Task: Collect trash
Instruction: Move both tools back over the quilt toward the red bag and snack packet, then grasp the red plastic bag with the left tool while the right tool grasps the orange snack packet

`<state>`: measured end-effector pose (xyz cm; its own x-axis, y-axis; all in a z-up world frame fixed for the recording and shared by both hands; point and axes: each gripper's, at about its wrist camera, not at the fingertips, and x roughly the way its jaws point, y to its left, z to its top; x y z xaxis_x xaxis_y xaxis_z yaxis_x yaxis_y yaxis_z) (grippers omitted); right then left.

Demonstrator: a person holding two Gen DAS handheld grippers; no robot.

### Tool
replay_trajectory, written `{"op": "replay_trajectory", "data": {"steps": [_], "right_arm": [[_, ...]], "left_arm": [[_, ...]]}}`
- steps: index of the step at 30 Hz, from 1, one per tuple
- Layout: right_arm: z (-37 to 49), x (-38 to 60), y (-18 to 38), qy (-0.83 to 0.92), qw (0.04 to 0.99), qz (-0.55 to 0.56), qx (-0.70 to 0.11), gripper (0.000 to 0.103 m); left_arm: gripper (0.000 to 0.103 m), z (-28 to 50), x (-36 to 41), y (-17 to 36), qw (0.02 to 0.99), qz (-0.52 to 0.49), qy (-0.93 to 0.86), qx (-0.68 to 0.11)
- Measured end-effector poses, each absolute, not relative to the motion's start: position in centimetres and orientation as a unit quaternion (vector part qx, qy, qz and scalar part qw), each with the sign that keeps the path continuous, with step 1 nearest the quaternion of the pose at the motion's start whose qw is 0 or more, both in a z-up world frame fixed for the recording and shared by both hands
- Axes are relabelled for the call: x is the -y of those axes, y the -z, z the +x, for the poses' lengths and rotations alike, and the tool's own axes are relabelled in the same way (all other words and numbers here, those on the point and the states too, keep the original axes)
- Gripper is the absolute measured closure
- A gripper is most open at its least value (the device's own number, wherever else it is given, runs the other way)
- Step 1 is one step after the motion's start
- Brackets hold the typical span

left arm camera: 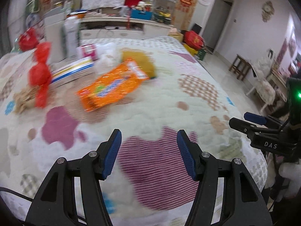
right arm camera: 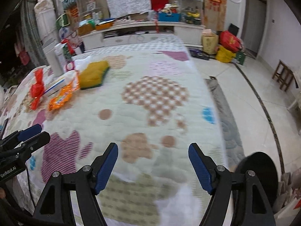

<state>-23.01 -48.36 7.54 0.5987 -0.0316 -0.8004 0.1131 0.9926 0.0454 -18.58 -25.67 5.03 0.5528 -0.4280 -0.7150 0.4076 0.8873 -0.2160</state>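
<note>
Orange and glossy, a flat foil snack packet (left arm camera: 112, 85) lies on the quilted bed cover (left arm camera: 169, 98), well ahead of both grippers and toward the far left of the bed. Just left of it sits a crumpled red plastic wrapper (left arm camera: 40, 73) twisted into a knot, over a tan crinkled scrap (left arm camera: 23, 98) whose material is hard to make out through blur. Behind these lie a flat white carton with blue and yellow stripes (left arm camera: 72, 71), a small pink-and-white box (left arm camera: 88, 50), a clump of white crumpled plastic (left arm camera: 109, 54) and a mustard-yellow cloth pad with a green edge (right arm camera: 94, 74); the packet's far end overlaps the pad.

The quilt is pale, stitched in scallops, patched with maroon stripes, brown checks and tan dots. What the boxes hold cannot be seen.

The left gripper (left arm camera: 148, 154) hovers over a striped patch with its jaws spread wide and nothing between them. The right gripper (right arm camera: 153, 167) hangs near the bed's right edge, jaws equally wide and bare. A round black object (right arm camera: 259, 177) at the lower right is partly hidden behind the right gripper's frame; beyond the bed, a low white cabinet (right arm camera: 143, 31) carries blurred clutter.
</note>
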Motion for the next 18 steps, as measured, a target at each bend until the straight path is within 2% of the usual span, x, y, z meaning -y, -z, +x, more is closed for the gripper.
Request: {"op": "replay_trajectory", "data": {"steps": [13, 18], "right_arm": [[-18.7, 41.0, -6.5, -0.032, 0.888, 0.029, -0.459, 0.025], [-16.7, 39.1, -6.4, -0.057, 0.884, 0.046, -0.462, 0.024]], "left_arm": [[0.038, -15.2, 13.5, -4.9, 0.897, -0.062, 0.152, -0.411], [0.03, -11.8, 10.9, -5.9, 0.905, -0.085, 0.132, -0.396]]}}
